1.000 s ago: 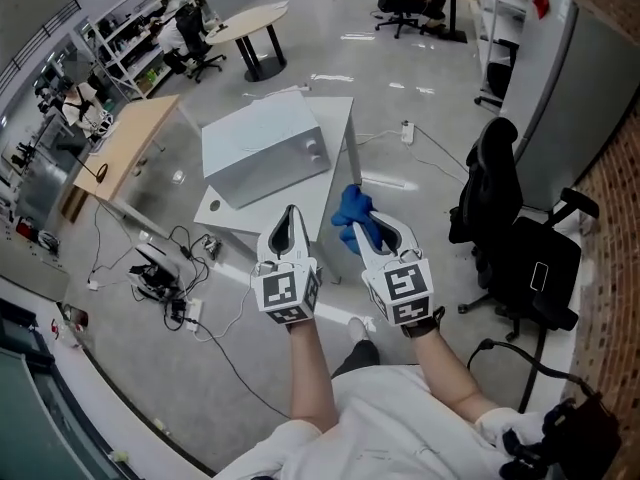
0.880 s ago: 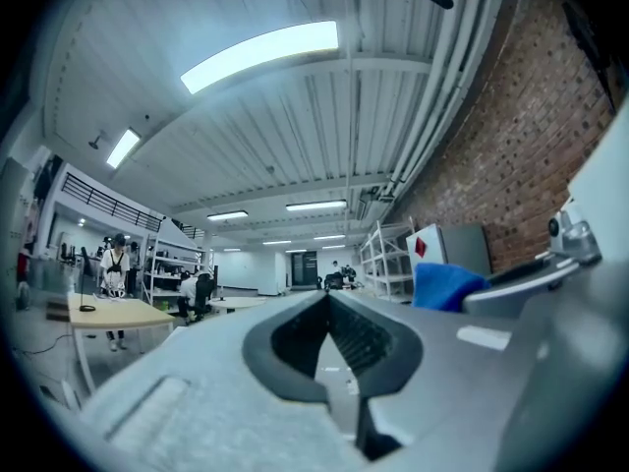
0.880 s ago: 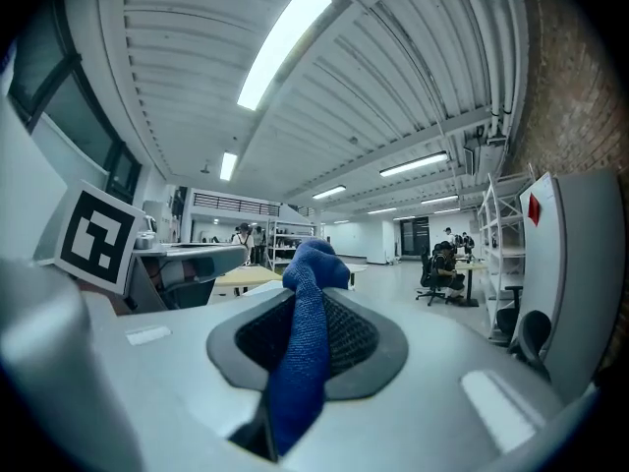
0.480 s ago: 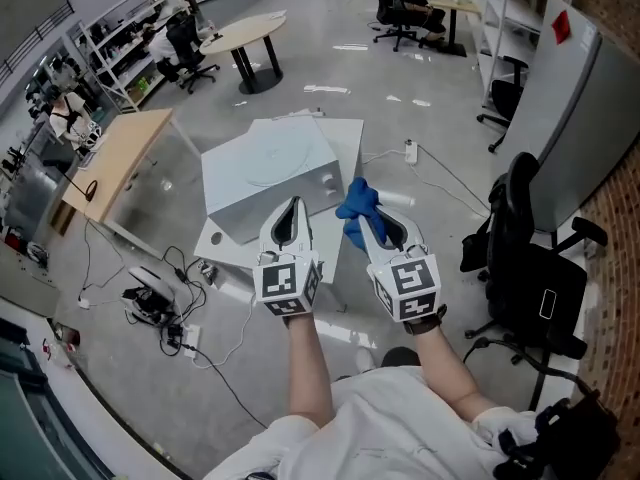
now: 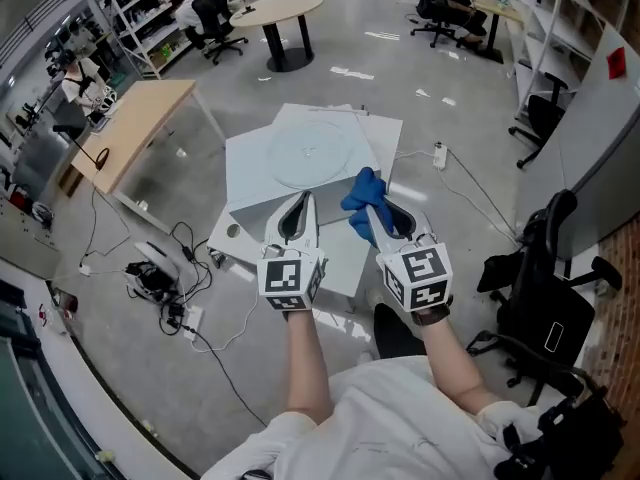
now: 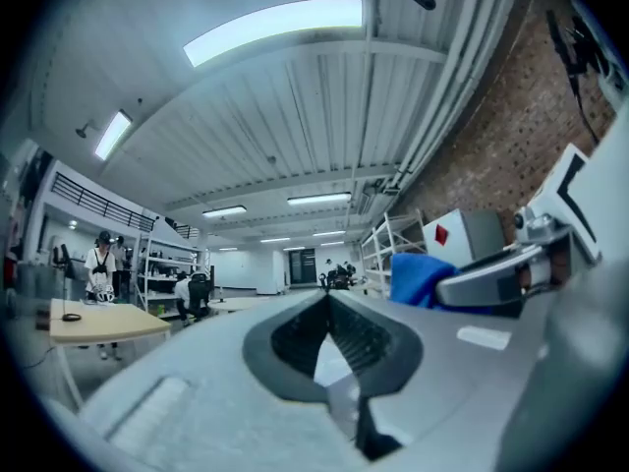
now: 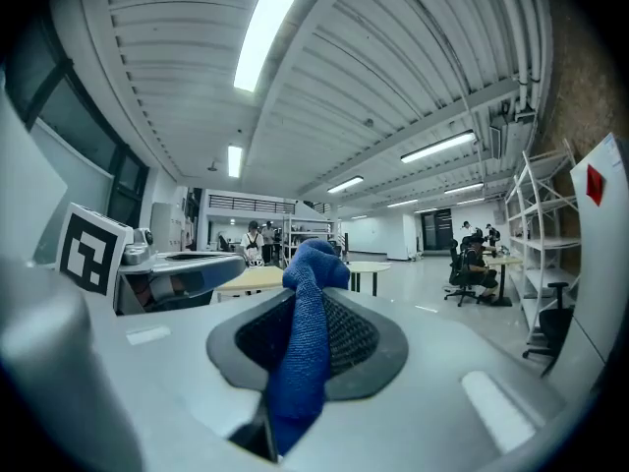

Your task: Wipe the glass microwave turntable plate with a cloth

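Observation:
A round clear glass turntable plate [image 5: 308, 153] lies flat on top of a white microwave [image 5: 262, 190]. The microwave stands on a low white table [image 5: 345, 258]. My left gripper [image 5: 300, 200] [image 6: 327, 298] is shut with nothing in it, its tips over the microwave's near edge. To its right, my right gripper [image 5: 372, 211] [image 7: 316, 293] is shut on a blue cloth [image 5: 362, 192] [image 7: 307, 332], which bunches up above the jaws just right of the plate. In the left gripper view the blue cloth [image 6: 421, 275] shows at the right.
A wooden desk [image 5: 140, 128] stands at the left, a round table [image 5: 277, 10] farther back. Cables and a power strip [image 5: 160, 280] lie on the floor at the left. A black office chair [image 5: 545, 303] and a grey partition [image 5: 605, 138] are at the right.
Both grippers have come closer to the microwave, and I now look down onto its top with the plate in view. The cloth stays in the right gripper.

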The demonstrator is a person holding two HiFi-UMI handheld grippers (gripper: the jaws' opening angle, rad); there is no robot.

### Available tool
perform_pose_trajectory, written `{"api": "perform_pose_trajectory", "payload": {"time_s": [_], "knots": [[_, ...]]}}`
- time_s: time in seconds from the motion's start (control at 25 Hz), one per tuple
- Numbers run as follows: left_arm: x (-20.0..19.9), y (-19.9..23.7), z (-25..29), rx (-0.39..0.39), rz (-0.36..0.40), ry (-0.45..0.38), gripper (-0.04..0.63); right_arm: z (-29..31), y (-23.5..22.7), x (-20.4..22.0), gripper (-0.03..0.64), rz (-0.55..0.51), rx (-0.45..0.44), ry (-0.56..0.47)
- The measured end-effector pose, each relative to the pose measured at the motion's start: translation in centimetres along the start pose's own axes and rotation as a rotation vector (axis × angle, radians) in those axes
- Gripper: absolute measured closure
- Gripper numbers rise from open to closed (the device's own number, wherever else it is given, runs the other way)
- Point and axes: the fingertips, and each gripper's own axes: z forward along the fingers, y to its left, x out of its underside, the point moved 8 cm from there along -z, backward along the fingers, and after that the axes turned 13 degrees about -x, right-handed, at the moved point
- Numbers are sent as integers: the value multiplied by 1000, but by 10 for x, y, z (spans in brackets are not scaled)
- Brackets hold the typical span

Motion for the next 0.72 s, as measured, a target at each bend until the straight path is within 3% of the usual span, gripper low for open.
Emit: {"api": "perform_pose_trajectory", "payload": {"time_s": [0.12,0.24,0.36,0.72], "knots": [[8,36,29,-66,12,27,594,49,-6,-3,540,-14,-67,28],[-9,58,58,-114,20,13,594,89,-16,-18,540,-42,-127,18],[-23,60,88,-123,25,-11,594,117,-36,-32,540,-63,-148,-7],[-8,56,164,-92,43,-2,594,170,-100,-39,540,-39,-150,-10]]}}
